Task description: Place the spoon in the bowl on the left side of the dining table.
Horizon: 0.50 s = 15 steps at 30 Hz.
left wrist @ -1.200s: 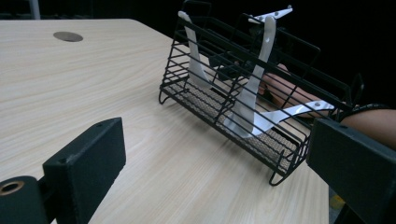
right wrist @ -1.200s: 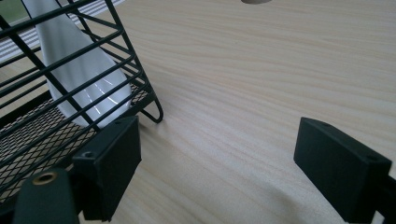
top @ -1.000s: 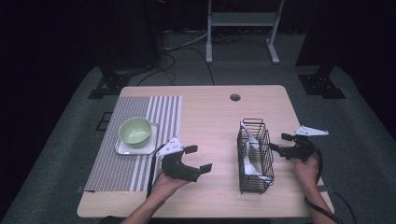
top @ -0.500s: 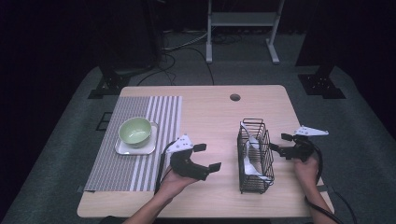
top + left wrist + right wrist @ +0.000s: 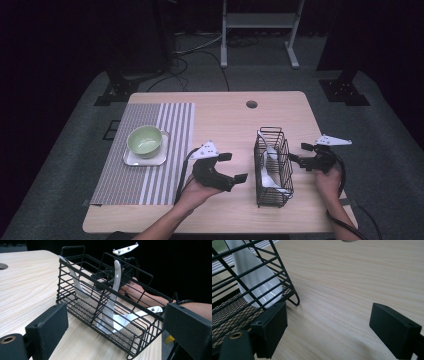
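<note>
We've swung left gripper (image 5: 235, 167) closer to the wire basket (image 5: 272, 195); both grippers' jaws apart, empty, right gripper (image 5: 298, 153) parked beside it.

Pale green bowl (image 5: 145, 140), grey-and-white striped mat (image 5: 145, 150), black wire basket (image 5: 272, 167) (white spoons (image 5: 267, 172) inside), light wood table (image 5: 220, 115).

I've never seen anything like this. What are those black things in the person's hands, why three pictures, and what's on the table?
No robot here: a person holds hand-held tongs, the left tongs and the right tongs, both open and holding nothing. One picture comes from a camera above the table; the other two come from small cameras riding on each pair of tongs, looking along their black jaws. On the table stand a black wire basket with white spoons inside, and a green bowl on a white plate on a striped mat.
</note>
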Available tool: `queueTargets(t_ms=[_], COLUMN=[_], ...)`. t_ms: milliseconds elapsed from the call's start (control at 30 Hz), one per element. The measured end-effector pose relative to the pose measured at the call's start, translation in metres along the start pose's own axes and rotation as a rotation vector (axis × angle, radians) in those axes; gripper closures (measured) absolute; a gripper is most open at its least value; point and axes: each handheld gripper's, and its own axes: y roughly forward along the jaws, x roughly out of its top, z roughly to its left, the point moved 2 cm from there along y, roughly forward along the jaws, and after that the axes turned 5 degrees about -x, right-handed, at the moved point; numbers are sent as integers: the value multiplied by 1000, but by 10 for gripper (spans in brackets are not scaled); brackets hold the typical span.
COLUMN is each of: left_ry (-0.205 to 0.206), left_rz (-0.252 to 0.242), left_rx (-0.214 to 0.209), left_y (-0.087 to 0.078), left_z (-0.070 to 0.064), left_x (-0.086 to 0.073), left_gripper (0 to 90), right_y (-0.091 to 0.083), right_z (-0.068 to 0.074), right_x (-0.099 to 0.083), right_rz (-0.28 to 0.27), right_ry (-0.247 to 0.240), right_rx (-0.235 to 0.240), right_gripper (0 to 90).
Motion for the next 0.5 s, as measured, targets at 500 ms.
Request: queueTargets(t_ms=[500], left_ry=[0], left_rz=[7], left_rx=[-15], left_y=[13], left_z=[-4], left_x=[12], left_gripper=[51], right_y=[0], right_z=[0], right_x=[0], right_rz=[0], right_ry=[2], right_rx=[0], right_gripper=[137])
